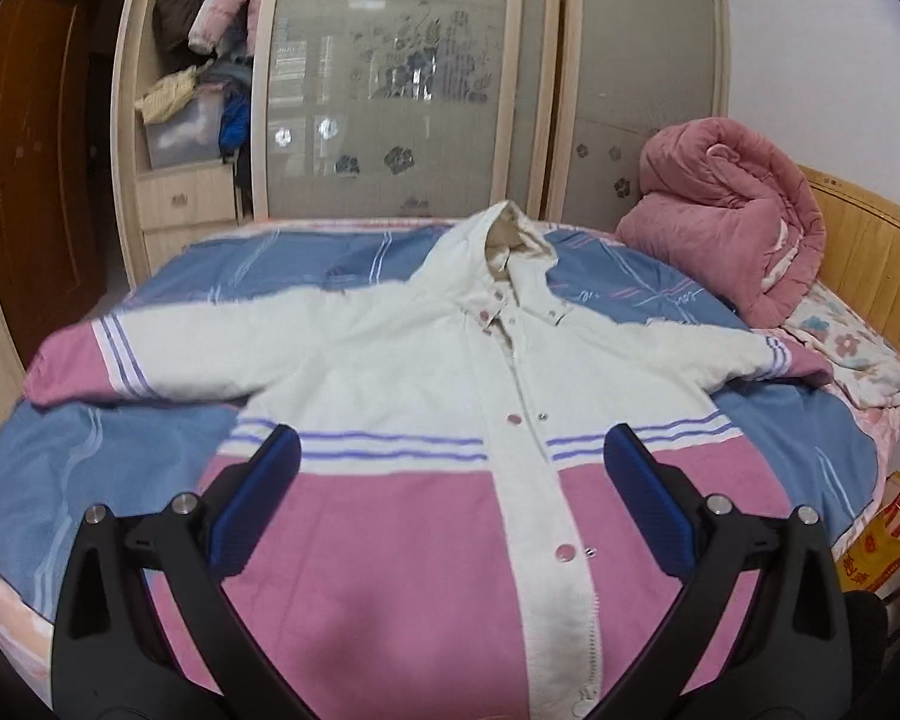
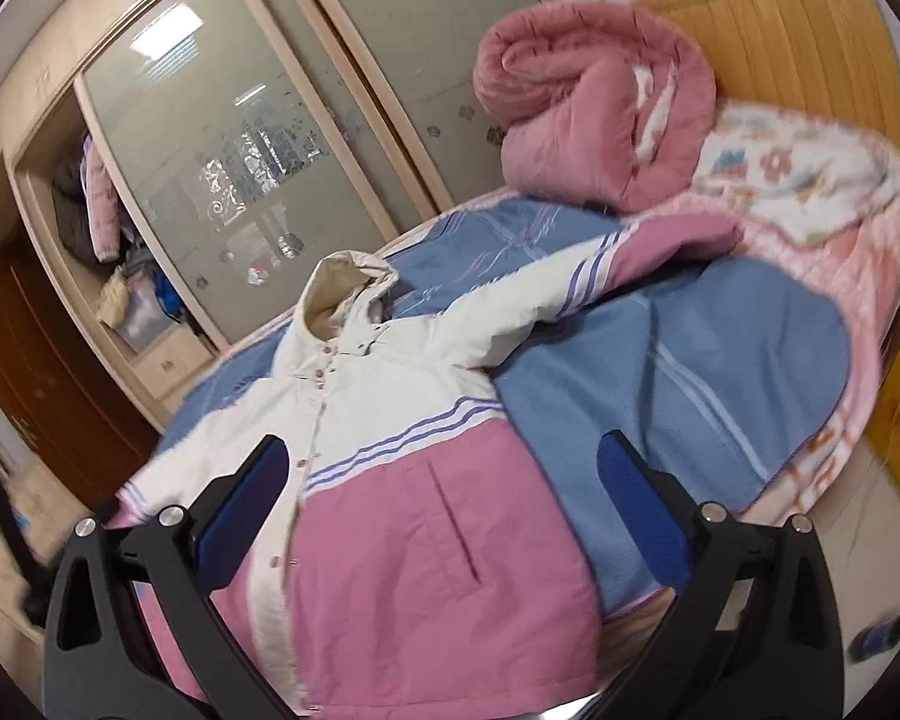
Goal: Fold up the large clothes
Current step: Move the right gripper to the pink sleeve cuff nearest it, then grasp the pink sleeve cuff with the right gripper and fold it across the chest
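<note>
Items counted: one hooded jacket (image 1: 390, 360), white over pink, with two sleeves spread. One bed (image 1: 90, 468) under a blue blanket. One rolled pink quilt (image 1: 732, 228). One wardrobe (image 1: 390, 90) with two sliding doors. Two hand-held grippers: left (image 1: 450, 498), right (image 2: 444, 504). Snaps on the placket numbered roughly six; blur prevented certainty.

The bed (image 1: 858, 252) is covered by a blue blanket (image 1: 90, 456) over a pink floral sheet (image 2: 810, 240). A white and pink hooded jacket (image 1: 390, 360) lies flat on the blanket, sleeves spread. A rolled pink quilt (image 1: 726, 210) sits by the wooden headboard.
</note>
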Demonstrator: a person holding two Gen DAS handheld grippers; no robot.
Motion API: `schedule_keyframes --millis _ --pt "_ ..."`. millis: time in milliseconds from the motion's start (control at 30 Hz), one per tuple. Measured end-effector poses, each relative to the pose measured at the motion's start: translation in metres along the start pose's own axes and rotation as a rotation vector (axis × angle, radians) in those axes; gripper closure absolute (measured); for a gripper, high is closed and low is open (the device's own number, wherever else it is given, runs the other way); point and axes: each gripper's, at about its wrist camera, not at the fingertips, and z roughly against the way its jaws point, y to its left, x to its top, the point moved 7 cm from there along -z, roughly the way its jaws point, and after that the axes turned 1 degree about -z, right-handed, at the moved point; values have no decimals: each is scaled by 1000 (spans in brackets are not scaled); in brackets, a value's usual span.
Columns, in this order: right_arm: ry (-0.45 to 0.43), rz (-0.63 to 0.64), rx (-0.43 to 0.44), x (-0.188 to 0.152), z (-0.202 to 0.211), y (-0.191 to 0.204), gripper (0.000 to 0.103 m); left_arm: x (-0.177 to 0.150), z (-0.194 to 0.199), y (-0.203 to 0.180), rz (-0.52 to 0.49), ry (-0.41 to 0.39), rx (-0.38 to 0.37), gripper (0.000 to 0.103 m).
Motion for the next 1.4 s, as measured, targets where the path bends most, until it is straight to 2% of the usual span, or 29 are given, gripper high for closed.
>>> schedule_keyframes --millis 200,333,400,500,633,733,867,1000,1067,1100,1167,1233,1367,1400 --pt "47 -147 78 18 -19 -28 1 -23 -37 8 -6 61 10 2" --pt "50 -302 108 39 -34 -64 1 -22 -40 12 11 60 -10 2" --pt "73 -402 146 49 -49 -87 1 -21 -40 13 11 54 -14 2" --pt "105 -487 161 60 -74 -114 1 -21 -40 14 15 52 -16 2" --pt "115 -551 138 72 -104 -144 1 -23 -43 15 12 59 -13 2" --pt "79 -565 86 83 -123 -165 1 -24 -45 14 5 67 -10 2" --pt "77 -602 86 93 -147 -182 1 -24 -48 13 -4 69 -7 2" --pt "38 -643 57 113 -171 -206 4 -24 -54 16 -2 78 2 2" --pt "34 -657 28 123 -185 -219 11 -23 -57 17 -4 81 12 2" --pt "30 -663 15 127 -191 -226 18 -23 -60 18 -3 86 17 2" --pt "31 -679 -16 133 -204 -237 20 -23 -64 21 7 90 23 2" --pt "35 -668 -52 139 -216 -247 35 -22 -69 23 14 96 28 2" --pt "23 -663 -125 153 -237 -268 45 -22 -75 28 16 106 46 2" --pt "10 -658 -142 157 -241 -273 52 -23 -77 30 19 109 48 2"
